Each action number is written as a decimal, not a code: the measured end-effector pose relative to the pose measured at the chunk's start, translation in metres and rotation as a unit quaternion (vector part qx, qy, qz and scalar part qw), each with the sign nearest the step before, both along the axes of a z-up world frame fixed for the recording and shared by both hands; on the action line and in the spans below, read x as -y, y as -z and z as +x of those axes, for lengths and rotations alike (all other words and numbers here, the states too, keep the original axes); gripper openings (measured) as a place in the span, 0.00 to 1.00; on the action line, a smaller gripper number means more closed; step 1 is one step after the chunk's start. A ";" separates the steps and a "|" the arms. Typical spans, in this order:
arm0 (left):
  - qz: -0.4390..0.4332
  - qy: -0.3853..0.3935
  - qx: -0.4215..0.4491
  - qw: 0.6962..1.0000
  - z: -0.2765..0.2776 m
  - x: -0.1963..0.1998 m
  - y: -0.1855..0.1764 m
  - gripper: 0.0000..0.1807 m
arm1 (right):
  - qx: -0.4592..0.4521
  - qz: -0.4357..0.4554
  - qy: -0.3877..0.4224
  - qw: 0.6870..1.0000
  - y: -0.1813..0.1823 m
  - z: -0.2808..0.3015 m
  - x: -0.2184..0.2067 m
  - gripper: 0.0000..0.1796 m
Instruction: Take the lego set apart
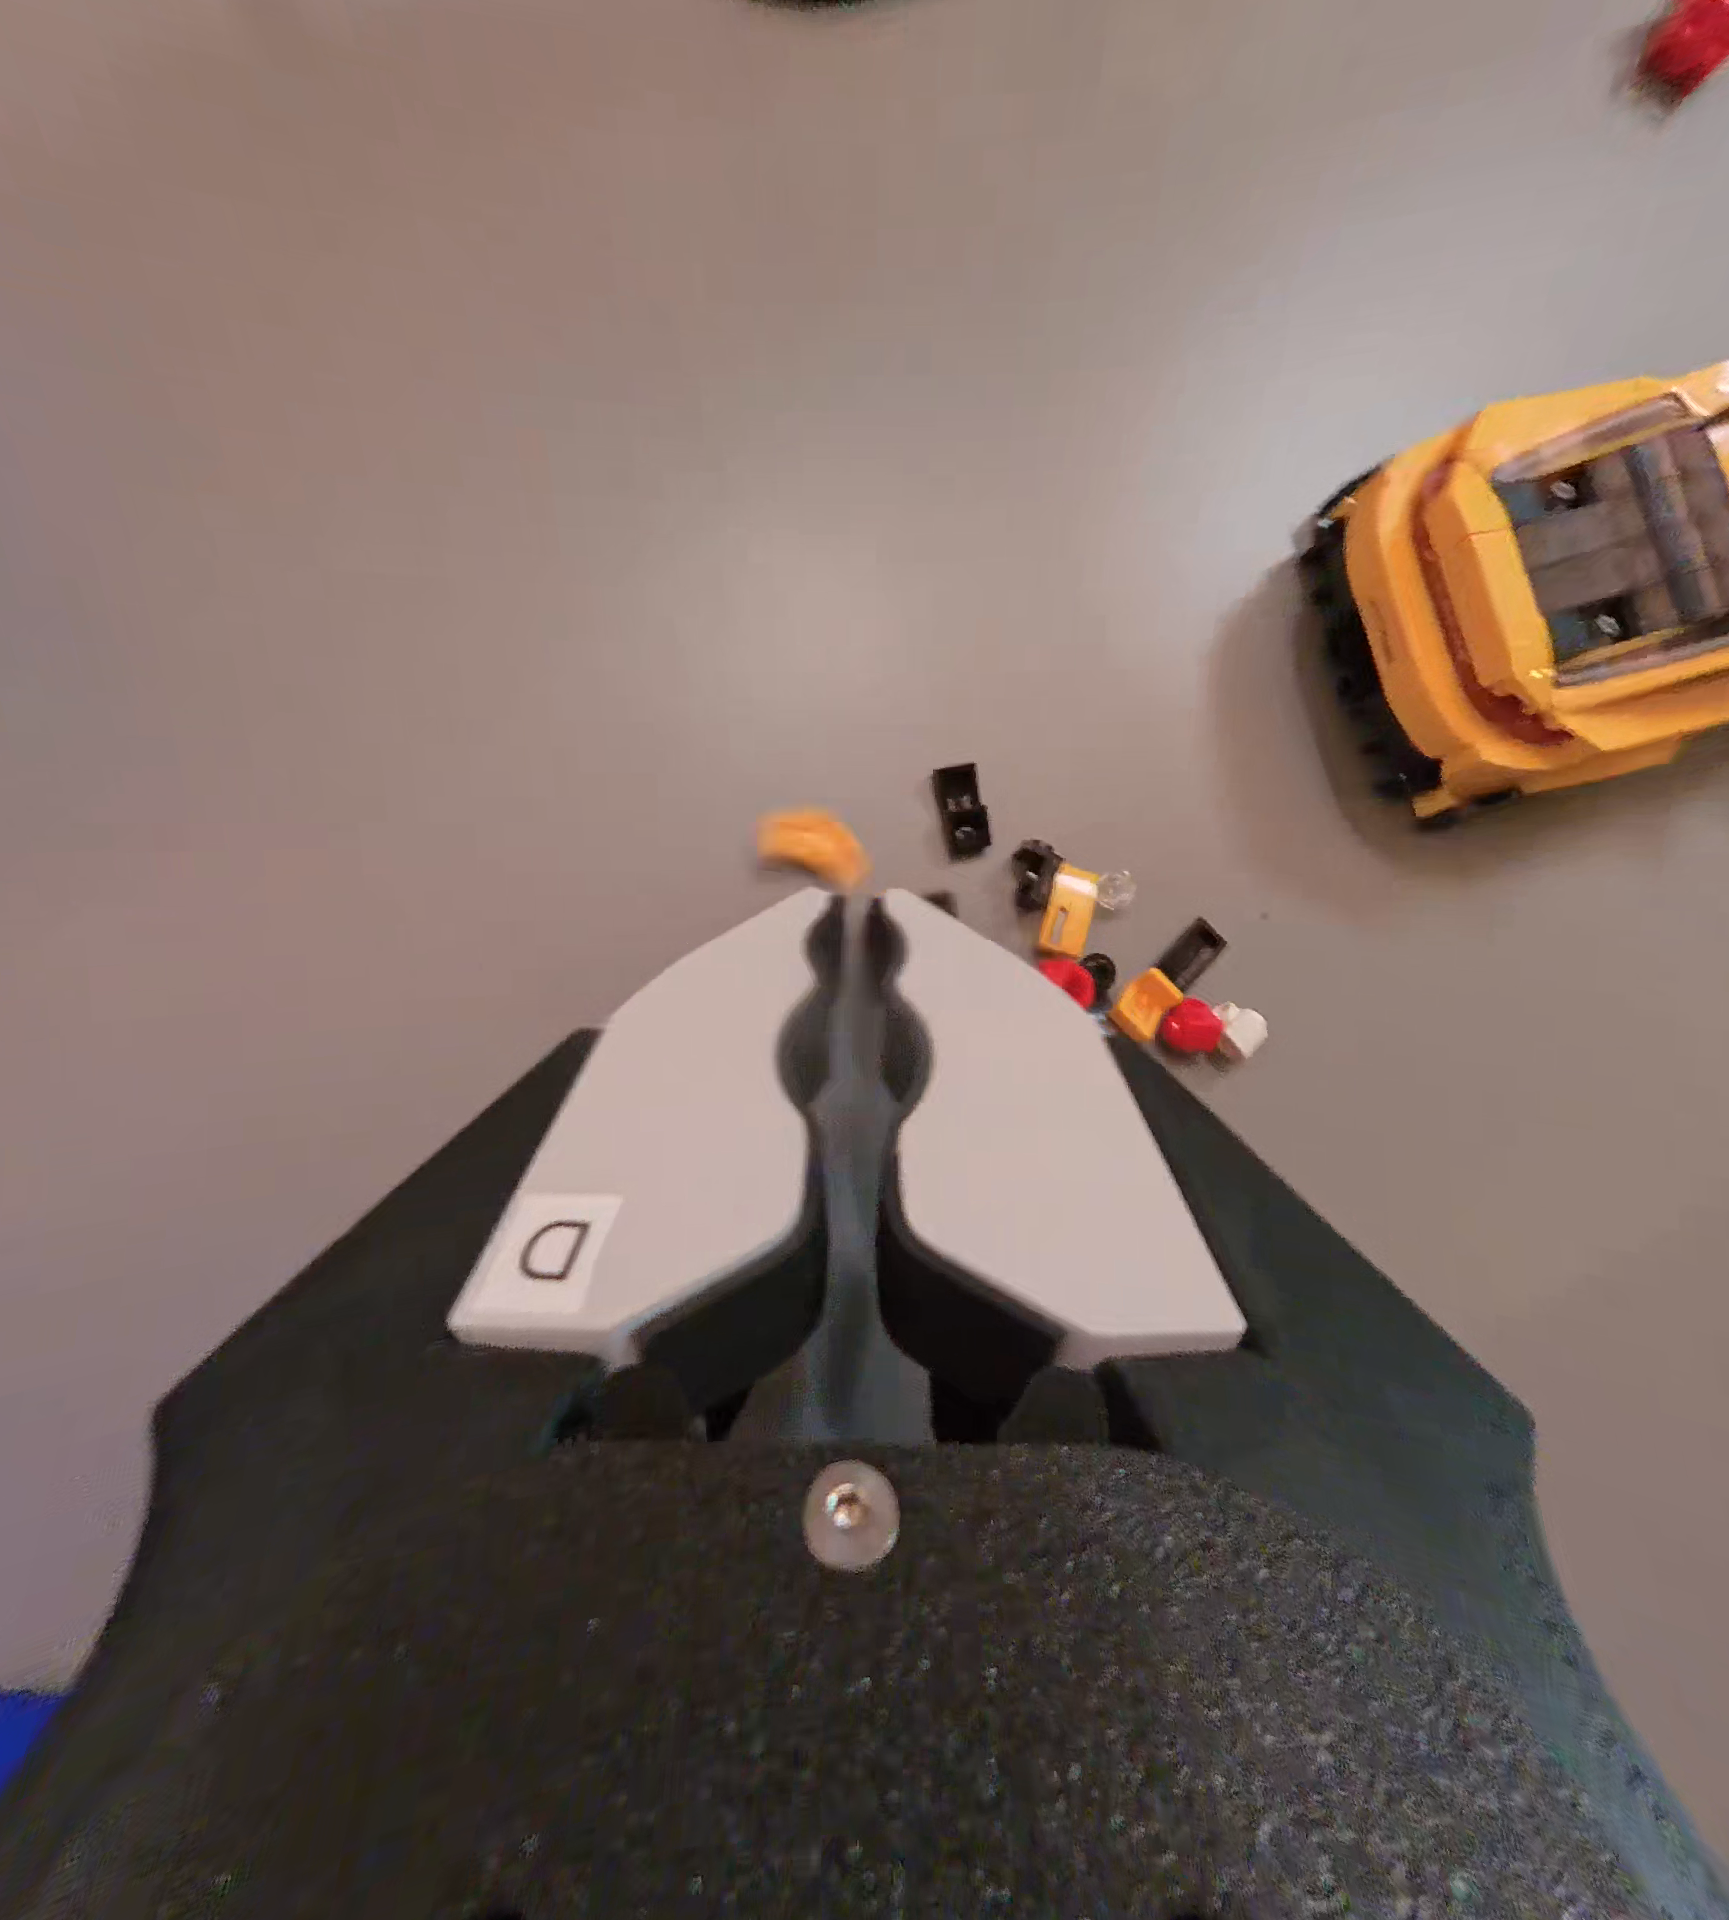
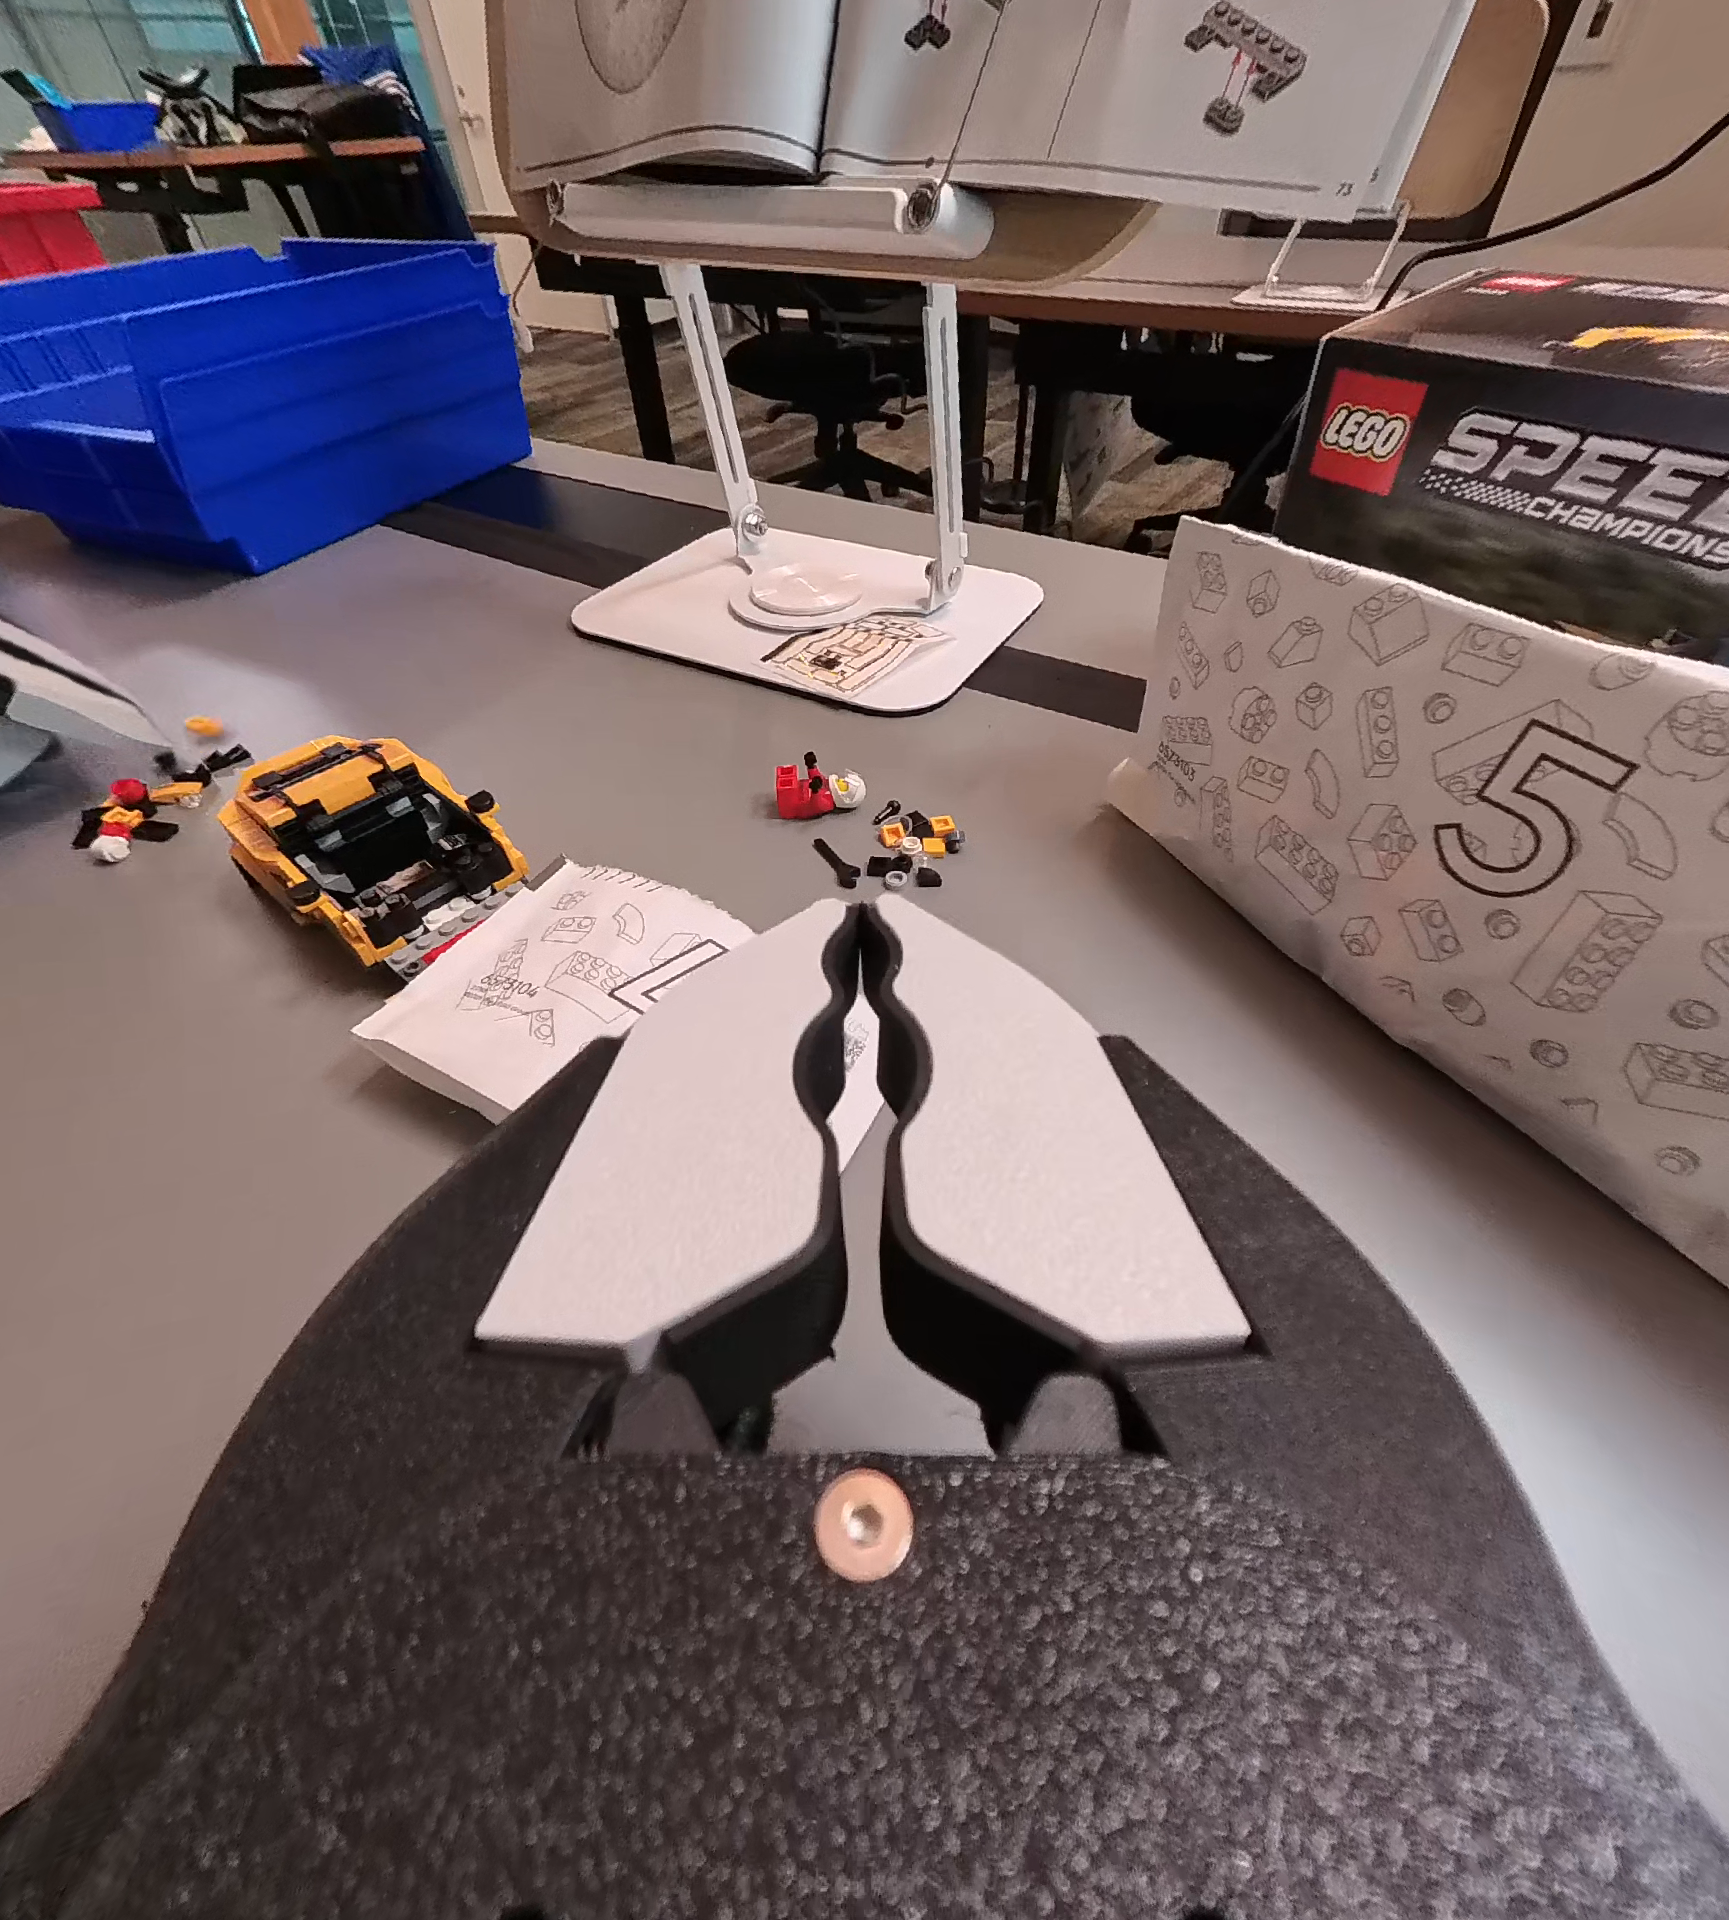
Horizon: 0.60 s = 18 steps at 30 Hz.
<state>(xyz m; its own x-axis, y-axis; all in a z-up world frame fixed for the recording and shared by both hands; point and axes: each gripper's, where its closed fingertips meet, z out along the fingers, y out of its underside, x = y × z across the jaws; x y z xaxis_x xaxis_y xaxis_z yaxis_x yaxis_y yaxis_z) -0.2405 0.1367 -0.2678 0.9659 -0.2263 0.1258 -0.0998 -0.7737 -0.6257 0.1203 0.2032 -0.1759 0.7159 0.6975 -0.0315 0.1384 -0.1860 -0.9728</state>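
Note:
The yellow lego car [image 1: 1608, 592] stands on the grey table at the right, its roof off; it also shows in the right wrist view [image 2: 372, 842]. My left gripper [image 1: 858, 902] is shut, with a small blurred yellow curved piece [image 1: 808, 847] pinched by its edge at the tips, left of the car. Loose black, yellow and red pieces [image 1: 1109, 956] lie just right of the tips. My right gripper [image 2: 862, 912] is shut and empty, held above the table near a white paper bag [image 2: 548, 987]. The left gripper also shows far left in the right wrist view [image 2: 39, 675].
A second heap of small pieces with a red minifigure [image 2: 839, 805] lies mid-table. A large printed paper bag [image 2: 1514, 883] and the set's box [image 2: 1566, 436] stand at the right. A white book stand [image 2: 808, 613] holds the open manual. Blue bins [image 2: 216, 384] sit at the far left. Left tips to right tips: about 40 cm.

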 end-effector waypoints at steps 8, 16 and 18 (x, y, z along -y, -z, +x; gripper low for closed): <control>0.095 -0.009 -0.031 0.995 -0.010 0.034 -0.060 0.00 | -0.001 -0.002 -0.001 1.000 0.001 0.000 0.000 0.00; 0.092 -0.021 -0.027 0.995 -0.027 0.064 -0.073 0.11 | 0.002 0.001 -0.003 1.000 0.000 -0.002 0.001 0.00; 0.079 0.000 -0.027 0.997 -0.012 0.053 -0.053 0.13 | 0.003 0.004 -0.001 1.000 -0.001 -0.001 0.001 0.00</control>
